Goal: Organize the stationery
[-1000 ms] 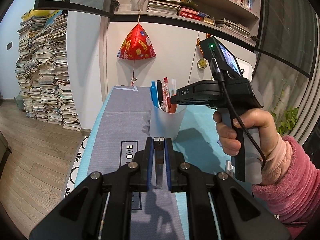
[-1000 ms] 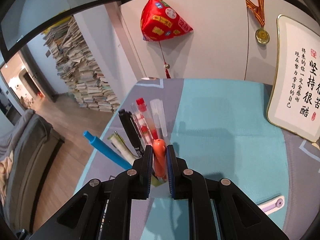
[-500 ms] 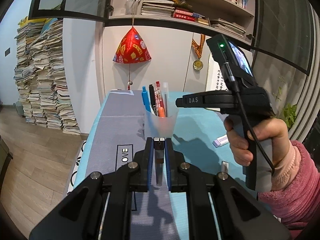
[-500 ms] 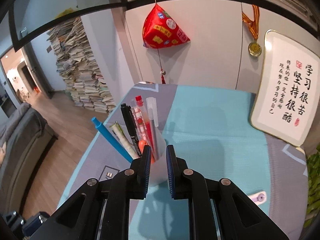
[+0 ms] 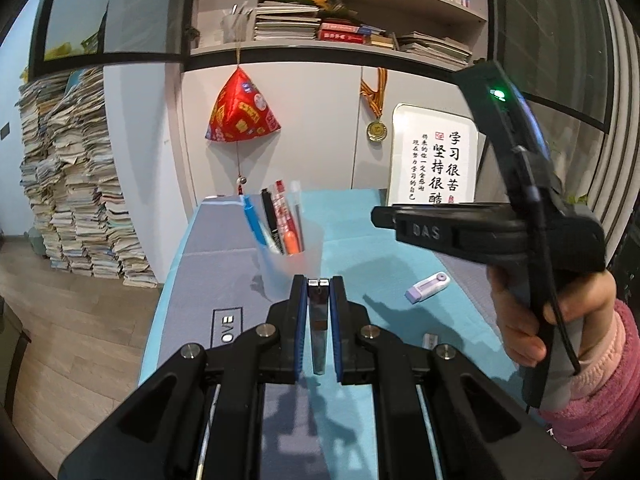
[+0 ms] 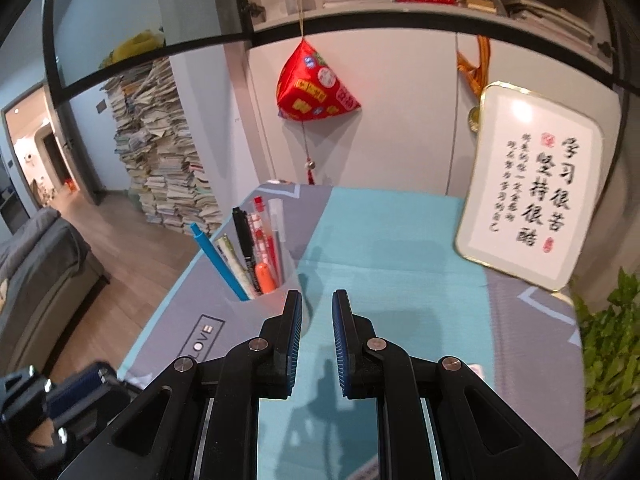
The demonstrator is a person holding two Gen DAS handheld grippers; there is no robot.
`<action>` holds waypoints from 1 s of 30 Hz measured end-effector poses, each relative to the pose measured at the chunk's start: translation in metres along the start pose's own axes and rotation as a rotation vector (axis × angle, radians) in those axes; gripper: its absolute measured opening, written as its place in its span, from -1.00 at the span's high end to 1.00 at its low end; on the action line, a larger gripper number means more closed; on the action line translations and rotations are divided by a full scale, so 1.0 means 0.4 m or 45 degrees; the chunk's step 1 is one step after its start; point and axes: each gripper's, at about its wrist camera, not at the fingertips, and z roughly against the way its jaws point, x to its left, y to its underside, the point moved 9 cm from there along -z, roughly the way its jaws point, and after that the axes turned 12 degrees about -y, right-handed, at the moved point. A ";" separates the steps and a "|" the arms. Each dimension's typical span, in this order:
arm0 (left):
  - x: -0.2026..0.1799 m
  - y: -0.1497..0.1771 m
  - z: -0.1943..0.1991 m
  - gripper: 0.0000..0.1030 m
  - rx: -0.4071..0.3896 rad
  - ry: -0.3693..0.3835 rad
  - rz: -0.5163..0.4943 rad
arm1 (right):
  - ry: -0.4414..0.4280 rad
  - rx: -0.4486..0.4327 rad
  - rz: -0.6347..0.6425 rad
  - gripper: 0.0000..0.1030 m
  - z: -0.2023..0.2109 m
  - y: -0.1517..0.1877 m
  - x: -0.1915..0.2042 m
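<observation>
A translucent pen cup stands on the table mat, holding several pens and an orange marker; it also shows in the right wrist view. My left gripper is shut on a metal nail clipper, held above the mat just short of the cup. My right gripper is open and empty, above the mat right of the cup; it shows from the side in the left wrist view. A purple and white correction tape lies on the mat to the right.
A framed calligraphy board leans at the back right. A small white item lies near the front right. A red pyramid ornament and a medal hang on the wall. A plant stands at the right edge.
My right gripper let go of the orange marker into the cup, opened, and drew back up and to the right. My left gripper pulled back slightly, still holding the clipper.
</observation>
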 end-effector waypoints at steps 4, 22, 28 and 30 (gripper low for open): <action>-0.027 -0.023 0.001 0.83 -0.002 0.024 -0.014 | 0.064 -0.041 0.045 0.71 0.041 0.009 -0.019; -0.077 -0.168 0.001 0.82 -0.105 -0.022 -0.092 | 0.214 -0.010 -0.034 0.71 0.130 0.126 -0.186; -0.062 -0.233 -0.003 0.82 -0.148 -0.061 -0.097 | 0.233 0.033 -0.114 0.71 0.127 0.180 -0.246; -0.052 -0.250 -0.009 0.82 -0.158 -0.086 -0.096 | 0.235 0.034 -0.124 0.71 0.130 0.189 -0.252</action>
